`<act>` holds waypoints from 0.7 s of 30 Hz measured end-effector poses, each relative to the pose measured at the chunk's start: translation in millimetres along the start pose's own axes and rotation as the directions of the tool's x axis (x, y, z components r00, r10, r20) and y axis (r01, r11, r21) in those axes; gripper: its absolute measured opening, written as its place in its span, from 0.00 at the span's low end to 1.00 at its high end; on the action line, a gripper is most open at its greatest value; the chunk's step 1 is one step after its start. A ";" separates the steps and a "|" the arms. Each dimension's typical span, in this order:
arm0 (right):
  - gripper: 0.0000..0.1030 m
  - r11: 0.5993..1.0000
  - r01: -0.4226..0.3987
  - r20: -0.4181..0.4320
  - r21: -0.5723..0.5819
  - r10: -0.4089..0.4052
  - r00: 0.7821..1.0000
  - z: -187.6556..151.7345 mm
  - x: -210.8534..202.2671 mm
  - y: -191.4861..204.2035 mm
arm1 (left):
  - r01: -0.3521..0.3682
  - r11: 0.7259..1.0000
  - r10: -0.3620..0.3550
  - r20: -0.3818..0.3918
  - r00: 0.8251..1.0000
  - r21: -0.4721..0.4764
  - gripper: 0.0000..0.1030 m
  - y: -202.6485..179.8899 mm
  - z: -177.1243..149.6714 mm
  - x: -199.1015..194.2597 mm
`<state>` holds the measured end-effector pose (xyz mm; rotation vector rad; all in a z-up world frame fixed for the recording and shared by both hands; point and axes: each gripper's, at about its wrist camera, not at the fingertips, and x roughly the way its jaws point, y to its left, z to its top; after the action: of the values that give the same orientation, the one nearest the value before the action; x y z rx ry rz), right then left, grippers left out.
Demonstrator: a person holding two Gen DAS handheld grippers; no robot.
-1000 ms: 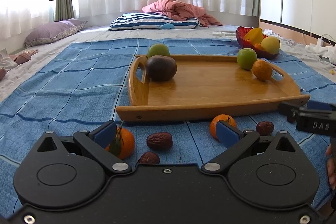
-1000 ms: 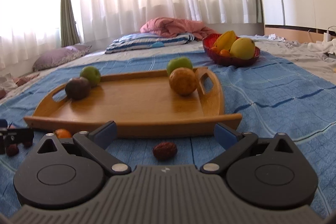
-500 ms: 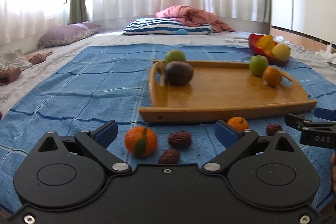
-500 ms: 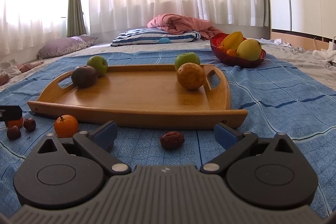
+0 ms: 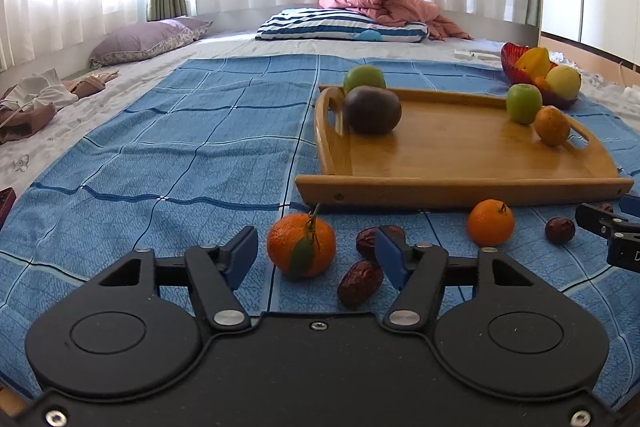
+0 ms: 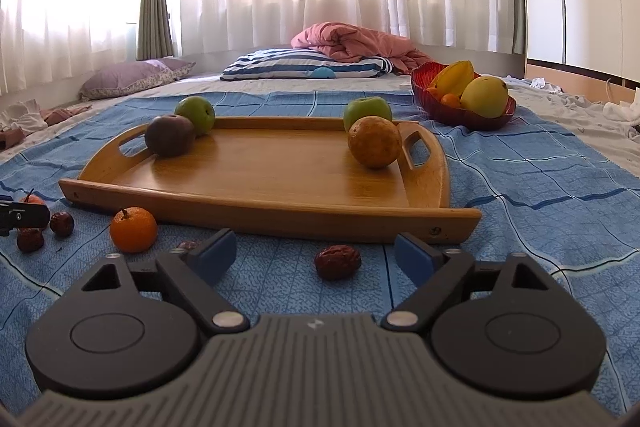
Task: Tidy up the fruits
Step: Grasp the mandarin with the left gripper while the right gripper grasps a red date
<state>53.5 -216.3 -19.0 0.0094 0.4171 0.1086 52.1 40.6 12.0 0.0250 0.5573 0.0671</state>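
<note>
On the blue blanket, a leafy tangerine (image 5: 301, 245) lies between the closing jaws of my left gripper (image 5: 316, 255); the pads stand clear of it. Two brown dates (image 5: 360, 285) lie by its right pad. A second tangerine (image 5: 491, 223) sits further right. My right gripper (image 6: 314, 257) is closing too, with a single date (image 6: 337, 261) between its jaws, untouched. The wooden tray (image 6: 280, 215) just beyond holds a dark purple fruit (image 6: 170, 135), two green apples (image 6: 195, 115) and a yellow-brown fruit (image 6: 374, 142).
A red bowl (image 6: 460, 111) with yellow fruit stands behind the tray's right end. Further dates (image 6: 62, 223) lie at the left near my left gripper's tip (image 6: 24, 217). Pillows and a pink quilt (image 6: 352, 43) lie at the far end, under the curtains.
The left jaws have narrowed and shifted left, so the leafy tangerine now sits between them instead of at the left pad. The right jaws have narrowed a little around the date.
</note>
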 end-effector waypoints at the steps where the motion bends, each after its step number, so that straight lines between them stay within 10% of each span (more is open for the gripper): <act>1: 0.87 1.000 0.002 0.000 -0.003 -0.002 1.000 -0.3 -0.2 0.3 | -0.002 1.000 0.002 -0.002 1.000 0.001 0.59 -0.2 -0.1 0.8; 21: 0.54 1.000 0.029 -0.010 -0.011 -0.030 1.000 -3.3 1.2 0.9 | -0.005 1.000 0.005 -0.028 1.000 -0.005 0.48 0.3 0.5 11.4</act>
<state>53.2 -215.3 -22.5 -0.0077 0.4268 0.0818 61.9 41.7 6.4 0.0208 0.5846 0.0740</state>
